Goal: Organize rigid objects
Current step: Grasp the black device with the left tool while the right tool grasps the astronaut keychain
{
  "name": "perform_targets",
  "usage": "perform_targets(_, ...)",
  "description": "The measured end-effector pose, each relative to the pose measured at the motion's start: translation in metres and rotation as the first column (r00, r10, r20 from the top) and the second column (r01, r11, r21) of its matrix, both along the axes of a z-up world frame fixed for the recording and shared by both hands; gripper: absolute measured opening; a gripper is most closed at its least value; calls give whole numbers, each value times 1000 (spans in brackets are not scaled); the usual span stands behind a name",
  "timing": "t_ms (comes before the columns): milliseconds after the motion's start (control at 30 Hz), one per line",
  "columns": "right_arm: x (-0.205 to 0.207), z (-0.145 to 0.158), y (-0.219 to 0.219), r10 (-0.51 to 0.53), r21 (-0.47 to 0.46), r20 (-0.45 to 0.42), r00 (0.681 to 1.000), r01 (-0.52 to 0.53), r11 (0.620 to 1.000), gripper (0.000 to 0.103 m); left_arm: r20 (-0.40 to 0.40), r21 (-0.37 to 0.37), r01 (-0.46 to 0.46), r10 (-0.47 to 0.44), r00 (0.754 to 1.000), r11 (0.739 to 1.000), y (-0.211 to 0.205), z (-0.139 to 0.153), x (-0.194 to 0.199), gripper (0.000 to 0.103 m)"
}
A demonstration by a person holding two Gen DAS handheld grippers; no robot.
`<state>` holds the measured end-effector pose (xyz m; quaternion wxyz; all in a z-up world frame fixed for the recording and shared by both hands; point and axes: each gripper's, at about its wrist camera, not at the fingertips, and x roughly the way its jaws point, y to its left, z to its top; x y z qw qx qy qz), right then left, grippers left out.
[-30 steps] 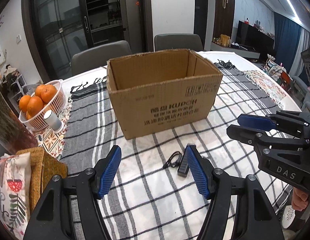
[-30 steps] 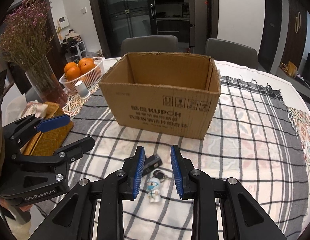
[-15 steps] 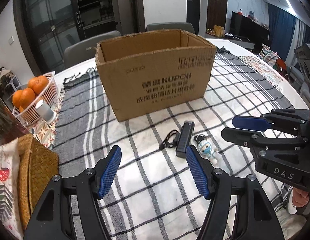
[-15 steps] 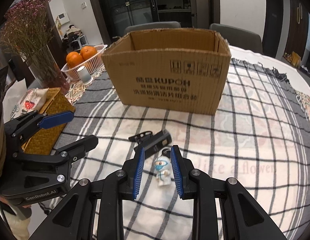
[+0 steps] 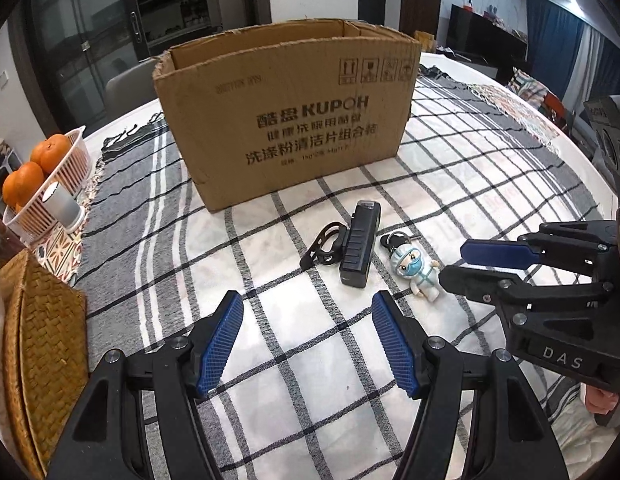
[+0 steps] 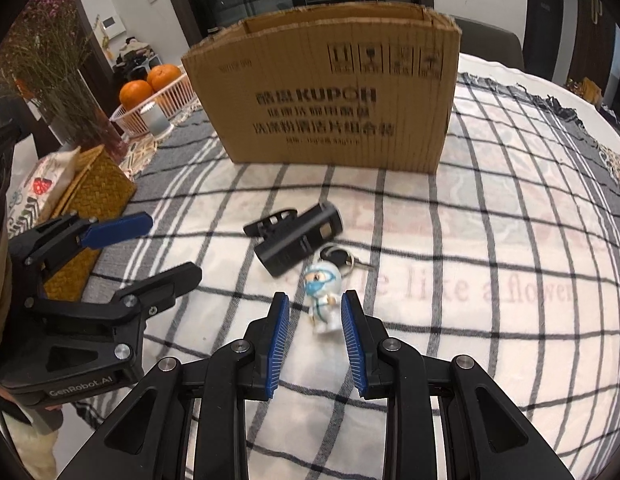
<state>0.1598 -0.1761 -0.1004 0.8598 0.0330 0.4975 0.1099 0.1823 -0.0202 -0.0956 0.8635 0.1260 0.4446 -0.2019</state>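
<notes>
Far to the left of the left gripper (image 5: 306,340) a woven straw box (image 5: 46,344) sits at the edge of the surface (image 5: 490,184), and beyond it a white basket (image 5: 50,196) holds oranges (image 5: 22,180), with a small white cylinder (image 5: 64,204) leaning against the basket. The left gripper hangs above the checked cloth (image 5: 270,320) with its blue pads (image 5: 220,344) spread wide and nothing between them, so it is released. Straight ahead of it, well beyond the fingertips, stands the open cardboard box (image 5: 286,120), upright, its printed side facing the grippers. Between that box and the left gripper, slightly to the right of its line, lies a black rectangular device (image 5: 358,250) with a black strap clip (image 5: 324,246) touching its left side. Just right of the device lies a small figurine keychain (image 5: 416,270) in a white suit and blue mask, its key ring (image 5: 396,238) pointing toward the box.

The right gripper (image 6: 315,312) is lowered over this figurine (image 6: 322,300): the toy's lower half lies between the two blue pads (image 6: 278,344), which stand narrowly apart on either side of it without visibly pressing on it, so nothing is grasped. Ahead and left of its fingertips lies the black device (image 6: 298,240).
</notes>
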Motion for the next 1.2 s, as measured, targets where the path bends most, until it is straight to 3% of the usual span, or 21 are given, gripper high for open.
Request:
perform_targets(300,0,-21,-3,-15,12,-30,999,15,1000,29,10,14,42,-42,999,999,-10,-14,12,66)
perform_targets(467,1,-25,-4,2,26,-11,1000,-1,1000,29,-1,-52,96,-96,995,994,-13,-18,16,64)
perform_targets(867,5,-32,-4,10,42,27,1000,-11,999,29,-51,-115,179,-186,981,977,-25,-34,28,41)
perform_targets(1200,12,-34,-3,8,49,42,999,-10,999,29,-98,-175,172,-191,977,970,-30,-45,42,35)
